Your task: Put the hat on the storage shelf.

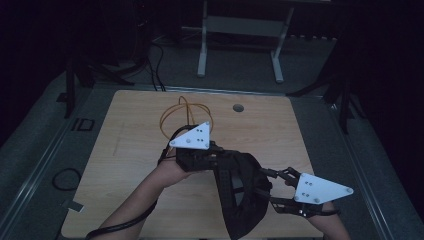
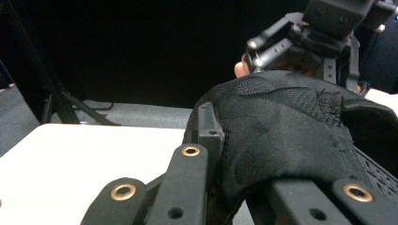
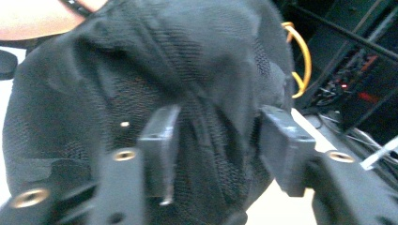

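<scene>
Scene: dim room, wooden table (image 1: 130, 150) in the middle of the high view, grey floor around it.
Black mesh cap (image 1: 240, 195): held up between the two tongs, lower centre of the high view, above the table's near half; mesh fabric and stitched seams plain in both gripper views.
Left tongs (image 1: 216, 159): centre of the high view, under a grey three-cornered plate, pointing toward frame right; closed onto the cap's upper edge. In the left gripper view (image 2: 234, 154), one jaw lies against the outside of the fabric, the other is covered by it.
Right tongs (image 1: 265, 187): lower right of the high view, pointing toward frame left into the cap. In the right gripper view (image 3: 216, 140), jaws stand apart with a bunch of the cap's fabric between them, both jaws touching it; gripping the cap.
Left hand (image 1: 170, 172): lower centre-left of the high view, forearm entering from the bottom edge, black cable trailing along it.
Right hand (image 1: 327, 222): bottom right of the high view, mostly under its plate.
Orange cable (image 1: 172, 112): looped on the table, upper centre of the high view, just beyond the left tongs; also at upper right of the right gripper view, behind the cap.
Round hole (image 1: 238, 107): in the table top, upper centre, right of the orange loop.
White frame legs (image 1: 202, 50): on the floor beyond the table, top centre.
</scene>
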Motion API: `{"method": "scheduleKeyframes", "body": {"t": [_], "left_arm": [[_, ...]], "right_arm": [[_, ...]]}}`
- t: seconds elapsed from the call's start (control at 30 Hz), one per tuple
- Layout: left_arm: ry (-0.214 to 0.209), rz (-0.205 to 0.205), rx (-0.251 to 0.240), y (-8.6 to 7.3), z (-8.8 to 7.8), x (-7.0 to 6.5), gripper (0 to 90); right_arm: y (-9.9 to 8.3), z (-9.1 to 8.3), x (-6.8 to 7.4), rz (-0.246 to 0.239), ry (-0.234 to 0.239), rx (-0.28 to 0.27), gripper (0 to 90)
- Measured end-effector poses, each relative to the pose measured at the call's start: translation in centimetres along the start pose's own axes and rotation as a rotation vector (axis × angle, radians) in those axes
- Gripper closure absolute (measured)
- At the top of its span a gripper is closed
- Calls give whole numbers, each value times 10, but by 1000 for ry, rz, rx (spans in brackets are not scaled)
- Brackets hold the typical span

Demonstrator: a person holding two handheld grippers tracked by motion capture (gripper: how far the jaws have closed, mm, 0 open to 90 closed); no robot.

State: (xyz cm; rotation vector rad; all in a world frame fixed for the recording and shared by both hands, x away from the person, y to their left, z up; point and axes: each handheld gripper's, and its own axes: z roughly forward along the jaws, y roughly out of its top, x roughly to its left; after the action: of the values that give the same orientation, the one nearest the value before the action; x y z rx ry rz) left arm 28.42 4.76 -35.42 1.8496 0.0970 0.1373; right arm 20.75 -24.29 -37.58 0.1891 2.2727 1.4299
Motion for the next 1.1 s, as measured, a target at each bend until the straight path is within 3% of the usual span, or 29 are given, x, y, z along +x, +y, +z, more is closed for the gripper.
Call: {"method": "scheduleKeyframes", "body": {"t": [0.1,0.23,0.4,0.67,0.9,1.03,1.1], "left_arm": [[12,0,7,-1,1,2,882],[24,0,12,-5,1,3,881],[35,2,-1,-6,-1,4,879],[66,30,-4,-5,-4,1,866],[112,52,17,-4,-11,-2,747],[137,32,13,-6,-19,-1,662],[154,27,13,-6,-21,-1,663]], "right_arm": [[0,3,3,-11,7,17,738],[0,3,4,2,6,12,873],[1,-1,0,50,7,-16,885],[4,-6,-3,87,-14,-40,887],[7,-10,-7,116,-21,-63,888],[7,-12,-9,123,-36,-66,888],[7,-13,-10,129,-42,-66,888]]}}
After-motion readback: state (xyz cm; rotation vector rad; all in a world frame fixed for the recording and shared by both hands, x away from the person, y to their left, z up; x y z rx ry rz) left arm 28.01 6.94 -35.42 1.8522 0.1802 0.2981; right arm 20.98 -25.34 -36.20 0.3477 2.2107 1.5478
